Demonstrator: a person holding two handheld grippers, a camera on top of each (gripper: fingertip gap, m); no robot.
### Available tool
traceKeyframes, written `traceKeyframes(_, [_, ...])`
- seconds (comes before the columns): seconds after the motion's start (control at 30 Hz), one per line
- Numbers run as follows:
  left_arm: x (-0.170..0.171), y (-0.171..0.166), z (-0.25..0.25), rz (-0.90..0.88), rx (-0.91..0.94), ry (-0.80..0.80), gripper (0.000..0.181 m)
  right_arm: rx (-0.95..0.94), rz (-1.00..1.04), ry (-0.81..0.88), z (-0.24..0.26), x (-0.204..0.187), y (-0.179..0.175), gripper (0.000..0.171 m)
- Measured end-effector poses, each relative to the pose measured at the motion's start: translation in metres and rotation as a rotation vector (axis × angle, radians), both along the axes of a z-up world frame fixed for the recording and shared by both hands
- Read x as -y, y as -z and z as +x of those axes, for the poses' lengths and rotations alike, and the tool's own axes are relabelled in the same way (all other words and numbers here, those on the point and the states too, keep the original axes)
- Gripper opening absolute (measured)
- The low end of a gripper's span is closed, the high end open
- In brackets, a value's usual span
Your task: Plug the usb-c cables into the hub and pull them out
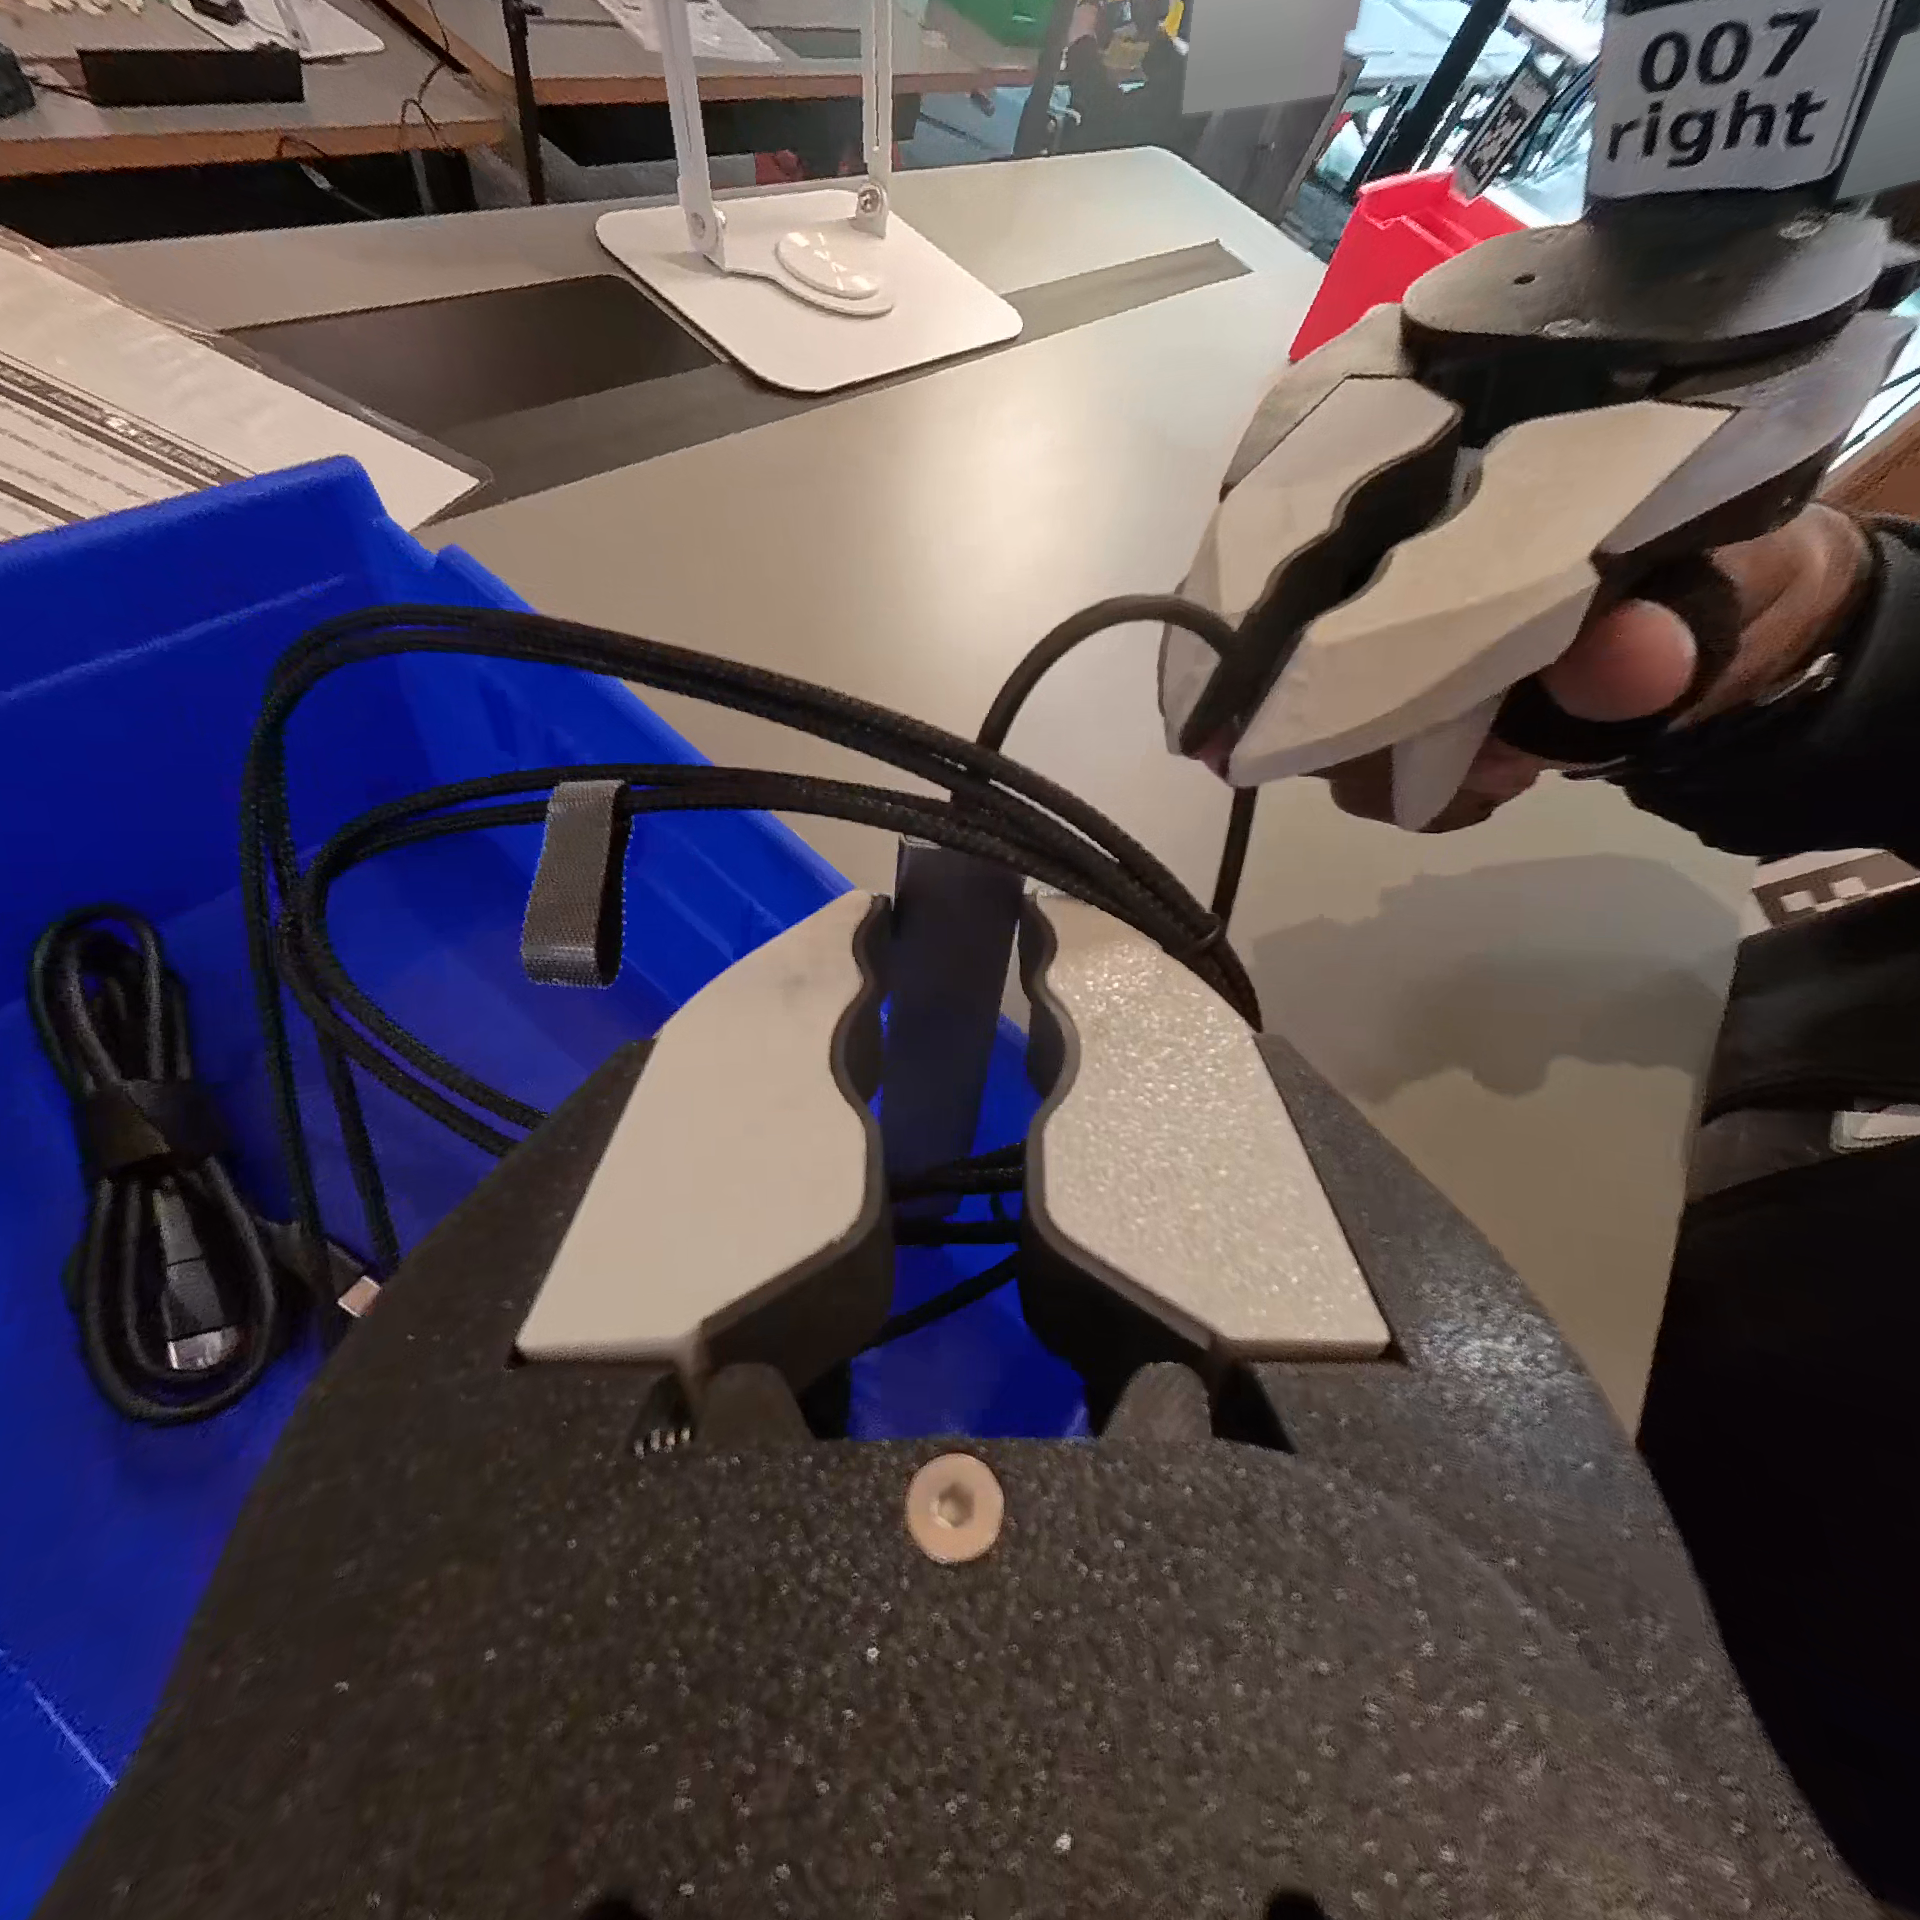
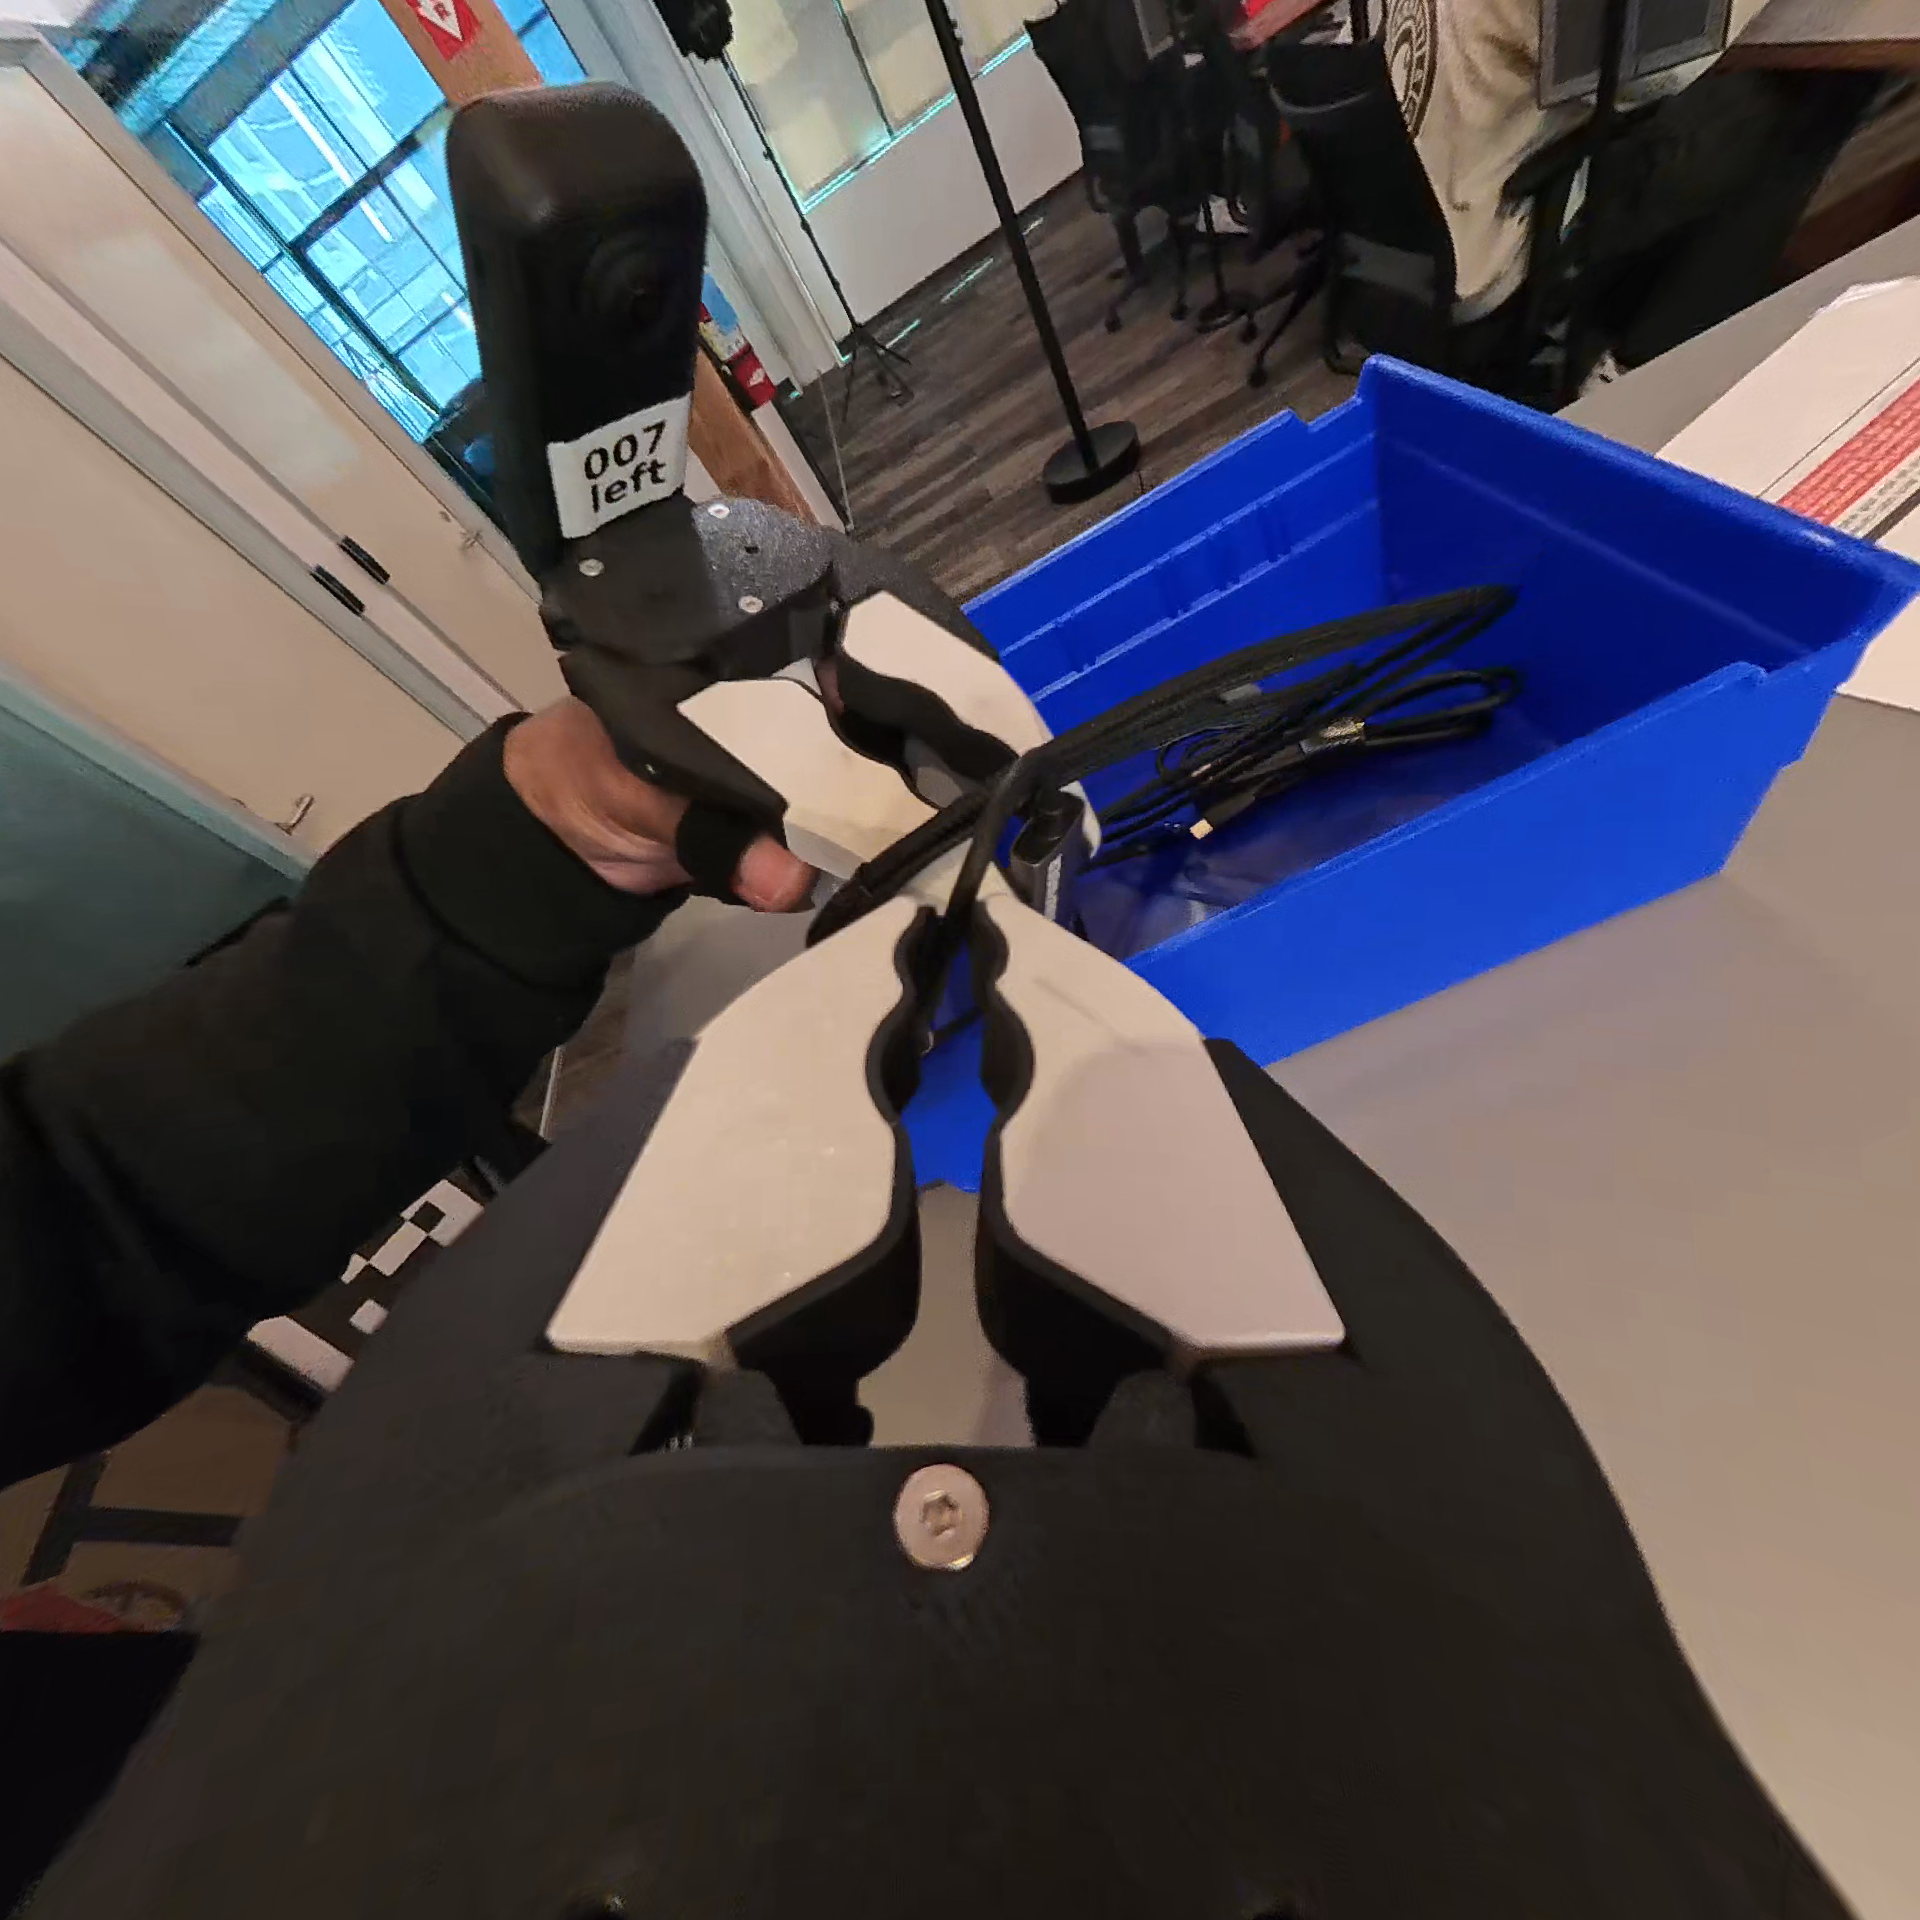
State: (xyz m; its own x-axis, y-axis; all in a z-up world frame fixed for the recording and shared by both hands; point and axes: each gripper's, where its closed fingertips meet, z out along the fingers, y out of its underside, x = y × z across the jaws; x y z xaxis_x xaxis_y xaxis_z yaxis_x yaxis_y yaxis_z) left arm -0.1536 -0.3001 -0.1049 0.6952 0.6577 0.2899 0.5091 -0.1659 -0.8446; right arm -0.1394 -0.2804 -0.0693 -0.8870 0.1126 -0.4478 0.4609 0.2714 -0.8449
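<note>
Left gripper clamps the dark hub mid-frame; right gripper pinches a thin black cable.
Looks mid-plug: next needs aligning that cable's end with a port, above the blue bin.

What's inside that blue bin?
The blue bin holds a coiled black cable tied with a strap and loose braided cables. The left claw hides part of its floor.

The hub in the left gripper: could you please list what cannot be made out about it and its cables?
- Hub ports: left wrist view, hidden between the left gripper fingers.
- Plug of the thin cable: both views, hidden inside the shut right gripper.
- Braided cables ends: left wrist view, behind the gripper; right wrist view, too small.
</note>
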Motion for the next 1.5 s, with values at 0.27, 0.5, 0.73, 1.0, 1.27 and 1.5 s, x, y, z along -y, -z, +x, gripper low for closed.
traceKeyframes(0.27, [0.031, -0.021, -0.004, 0.165, -0.023, -0.085, 0.029, -0.065, -0.030, 0.041, -0.011, -0.009, -0.020, 0.005])
traceKeyframes(0.5, [0.044, -0.030, -0.014, 0.036, -0.098, -0.223, 0.050, -0.110, -0.093, 0.077, -0.023, -0.031, -0.050, 0.005])
traceKeyframes(0.73, [0.047, -0.044, -0.015, -0.168, -0.223, -0.348, 0.054, -0.164, -0.154, 0.094, -0.023, -0.072, -0.078, 0.003])
traceKeyframes(1.0, [0.038, -0.046, -0.005, -0.284, -0.258, -0.337, 0.054, -0.189, -0.116, 0.152, -0.023, -0.148, -0.065, 0.003])
traceKeyframes(1.27, [-0.071, -0.042, 0.016, -0.271, -0.191, -0.031, 0.045, -0.148, -0.088, 0.216, -0.022, -0.206, -0.036, 0.003])
traceKeyframes(1.5, [-0.167, 0.003, 0.027, 0.138, 0.167, -0.094, 0.035, -0.096, -0.130, 0.272, -0.014, -0.241, -0.023, 0.003])
